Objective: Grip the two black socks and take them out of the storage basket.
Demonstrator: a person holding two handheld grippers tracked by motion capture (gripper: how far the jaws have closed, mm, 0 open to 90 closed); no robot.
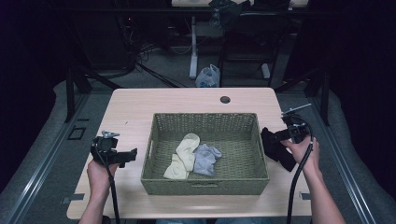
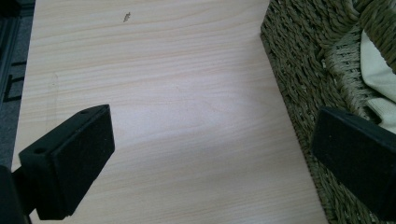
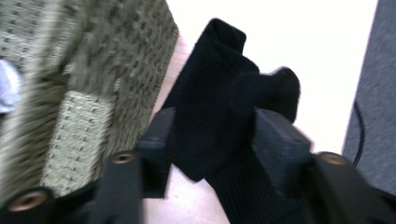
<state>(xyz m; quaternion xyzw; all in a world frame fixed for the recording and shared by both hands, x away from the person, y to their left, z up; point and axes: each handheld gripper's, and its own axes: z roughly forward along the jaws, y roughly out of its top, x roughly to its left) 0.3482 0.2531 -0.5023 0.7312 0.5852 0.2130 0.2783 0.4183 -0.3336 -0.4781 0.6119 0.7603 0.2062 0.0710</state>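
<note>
A woven green basket (image 1: pixel 205 116) stands mid-table. Inside it a cream sock (image 1: pixel 186 151) lies beside a grey sock (image 1: pixel 205 158). A black sock (image 1: pixel 273 144) is bunched on the table just right of the basket. My right gripper (image 1: pixel 280 136) is shut on the black sock (image 3: pixel 219 93), its jaws pressing the fabric from both sides next to the basket wall (image 3: pixel 93 70). My left gripper (image 1: pixel 133 155) is open over bare table left of the basket (image 2: pixel 299 60), with nothing between its jaws (image 2: pixel 215 158). The cream sock (image 2: pixel 378 70) peeks over the basket's rim.
The wooden table (image 1: pixel 130 112) has a cable hole (image 1: pixel 225 99) behind the basket. Bare wood lies to the left of the basket and in front of it. On the floor beyond the table sit a white plastic bag (image 1: pixel 208 77) and desk legs.
</note>
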